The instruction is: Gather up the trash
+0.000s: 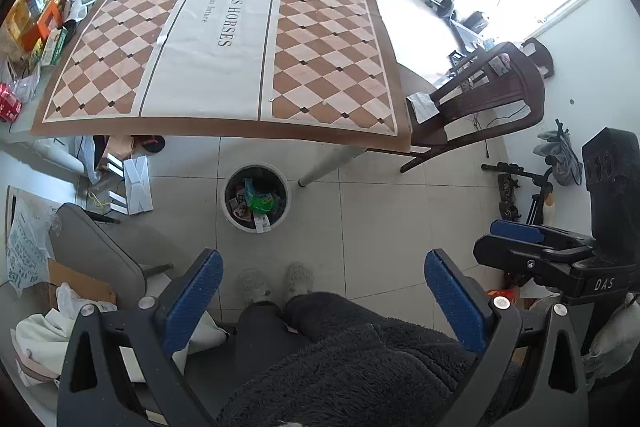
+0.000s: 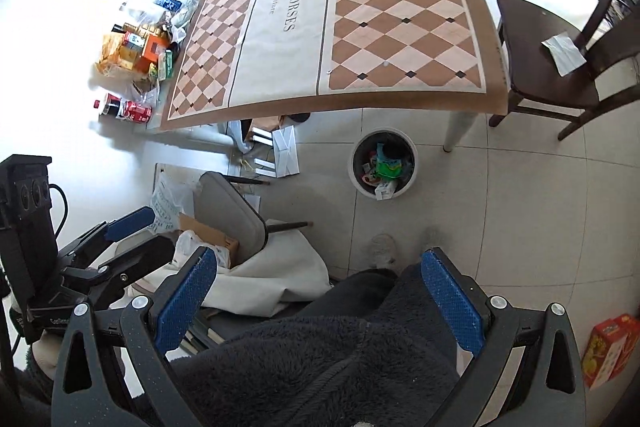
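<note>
A white round trash bin (image 1: pixel 256 197) stands on the tiled floor under the near edge of the table; it also shows in the right wrist view (image 2: pixel 383 163). It holds several wrappers, among them a green packet (image 1: pixel 262 202). My left gripper (image 1: pixel 322 279) is open and empty, held high above the floor over the person's legs. My right gripper (image 2: pixel 318 277) is open and empty, beside the left one. The right gripper shows in the left wrist view (image 1: pixel 532 241), and the left gripper in the right wrist view (image 2: pixel 140 231).
A table with a checkered cloth (image 1: pixel 224 39) stands ahead. Boxes, bags and a red can (image 2: pixel 138 109) lie on its left. A dark wooden chair (image 1: pixel 480 99) with a paper on its seat stands right. A grey chair (image 2: pixel 232 211) and cardboard stand left. An orange box (image 2: pixel 608 353) lies on the floor.
</note>
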The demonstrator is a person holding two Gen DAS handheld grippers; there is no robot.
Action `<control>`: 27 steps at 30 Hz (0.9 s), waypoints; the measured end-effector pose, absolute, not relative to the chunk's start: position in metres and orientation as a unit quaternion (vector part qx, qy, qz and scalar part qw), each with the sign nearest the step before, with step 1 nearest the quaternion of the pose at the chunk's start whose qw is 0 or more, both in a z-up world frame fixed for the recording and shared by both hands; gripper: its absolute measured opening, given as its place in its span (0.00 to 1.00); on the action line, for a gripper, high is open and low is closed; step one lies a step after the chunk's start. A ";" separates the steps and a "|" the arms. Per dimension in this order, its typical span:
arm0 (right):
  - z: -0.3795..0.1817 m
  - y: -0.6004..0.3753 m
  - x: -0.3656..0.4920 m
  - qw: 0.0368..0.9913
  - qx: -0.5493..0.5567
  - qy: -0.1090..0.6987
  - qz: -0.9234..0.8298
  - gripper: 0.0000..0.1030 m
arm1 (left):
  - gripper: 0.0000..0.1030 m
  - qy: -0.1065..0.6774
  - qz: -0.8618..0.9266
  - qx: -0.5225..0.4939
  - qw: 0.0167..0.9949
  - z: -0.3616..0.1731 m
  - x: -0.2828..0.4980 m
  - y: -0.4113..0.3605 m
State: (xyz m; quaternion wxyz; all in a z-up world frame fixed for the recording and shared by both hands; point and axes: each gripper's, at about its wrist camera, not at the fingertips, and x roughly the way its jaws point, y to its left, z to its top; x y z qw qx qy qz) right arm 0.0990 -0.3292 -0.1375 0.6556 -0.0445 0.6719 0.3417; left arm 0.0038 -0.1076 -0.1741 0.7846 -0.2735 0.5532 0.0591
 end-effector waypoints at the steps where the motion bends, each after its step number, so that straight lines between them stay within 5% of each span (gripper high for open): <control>1: -0.136 -0.332 0.096 0.657 -0.042 0.671 0.340 1.00 | 1.00 0.552 0.059 -0.273 0.786 -0.172 0.002 -0.108; 27: -0.121 -0.357 0.090 0.657 -0.035 0.661 0.361 1.00 | 1.00 0.541 0.088 -0.291 0.784 -0.160 -0.011 -0.138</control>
